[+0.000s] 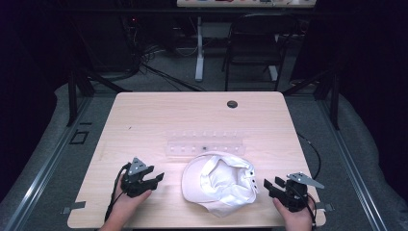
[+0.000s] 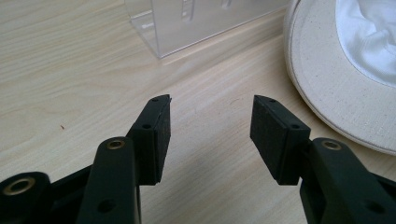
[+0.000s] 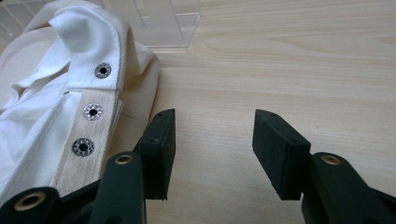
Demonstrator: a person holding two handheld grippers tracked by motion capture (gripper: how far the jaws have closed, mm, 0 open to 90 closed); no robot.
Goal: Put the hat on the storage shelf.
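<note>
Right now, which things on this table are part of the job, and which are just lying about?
Part of the job:
hat, between the grippers
left gripper, open
right gripper, open

Lying about:
clear rack, behind the hat
grommet, far edge of the table

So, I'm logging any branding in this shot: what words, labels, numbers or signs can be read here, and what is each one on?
None can be read.
White hat: no print or tag; its metal eyelets are bare.
Clear plastic rack: no lettering visible.
Left gripper and right gripper: plain black jaws, no markings.
Far shelf: small coloured shapes, too blurred to read.
</note>
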